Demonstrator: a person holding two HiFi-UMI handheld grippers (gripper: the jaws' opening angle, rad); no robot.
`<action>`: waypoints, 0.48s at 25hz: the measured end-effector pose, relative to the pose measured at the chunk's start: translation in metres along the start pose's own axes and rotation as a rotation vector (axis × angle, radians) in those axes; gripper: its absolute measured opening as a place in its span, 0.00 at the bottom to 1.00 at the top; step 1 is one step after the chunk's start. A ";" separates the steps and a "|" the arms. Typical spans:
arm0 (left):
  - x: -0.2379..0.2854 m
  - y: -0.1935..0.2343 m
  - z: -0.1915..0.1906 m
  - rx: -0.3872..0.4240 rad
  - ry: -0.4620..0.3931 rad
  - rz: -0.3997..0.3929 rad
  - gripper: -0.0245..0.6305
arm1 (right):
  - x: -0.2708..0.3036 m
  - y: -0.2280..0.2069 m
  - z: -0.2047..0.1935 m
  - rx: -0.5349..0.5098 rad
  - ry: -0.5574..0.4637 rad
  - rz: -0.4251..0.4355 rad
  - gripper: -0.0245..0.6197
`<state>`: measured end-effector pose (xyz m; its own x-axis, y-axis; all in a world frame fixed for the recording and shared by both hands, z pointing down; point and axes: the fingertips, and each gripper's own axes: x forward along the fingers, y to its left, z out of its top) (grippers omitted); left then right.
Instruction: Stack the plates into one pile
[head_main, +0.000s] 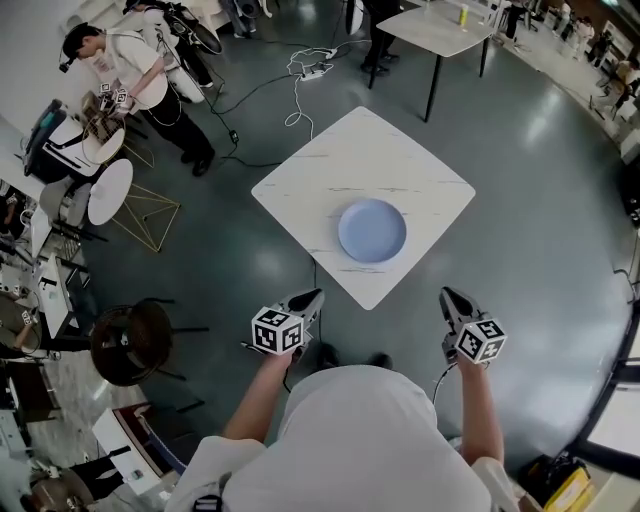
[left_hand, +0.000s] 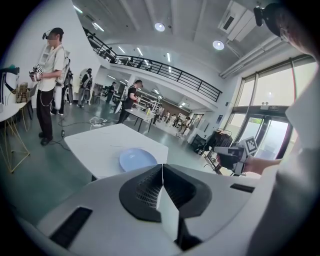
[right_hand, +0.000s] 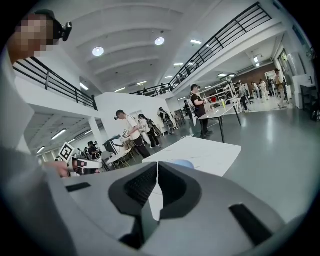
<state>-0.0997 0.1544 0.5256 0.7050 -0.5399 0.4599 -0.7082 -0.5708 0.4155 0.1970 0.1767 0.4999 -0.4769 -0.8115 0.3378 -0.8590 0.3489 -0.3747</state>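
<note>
Pale blue round plate (head_main: 372, 230): lies flat on white marble-patterned square worktop (head_main: 300, 190), between its middle and the corner nearest me. My left tongs (head_main: 316, 296) and right tongs (head_main: 447, 295): both closed tight, empty, short of that corner.

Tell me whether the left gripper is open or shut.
Shut. In its own view the left gripper has its jaws together with nothing between them; the blue plate lies apart on the table.
</note>
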 end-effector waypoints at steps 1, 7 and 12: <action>0.000 -0.004 0.001 -0.003 -0.005 -0.002 0.06 | -0.003 -0.001 0.001 -0.001 0.001 -0.002 0.08; 0.002 -0.016 -0.002 -0.011 -0.006 -0.009 0.06 | -0.013 -0.006 0.005 -0.005 -0.005 -0.006 0.08; 0.002 -0.020 -0.009 -0.014 -0.004 -0.010 0.06 | -0.018 -0.010 0.004 -0.003 -0.011 -0.012 0.08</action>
<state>-0.0839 0.1702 0.5251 0.7120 -0.5367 0.4529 -0.7017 -0.5675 0.4307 0.2147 0.1861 0.4942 -0.4643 -0.8207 0.3330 -0.8653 0.3402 -0.3682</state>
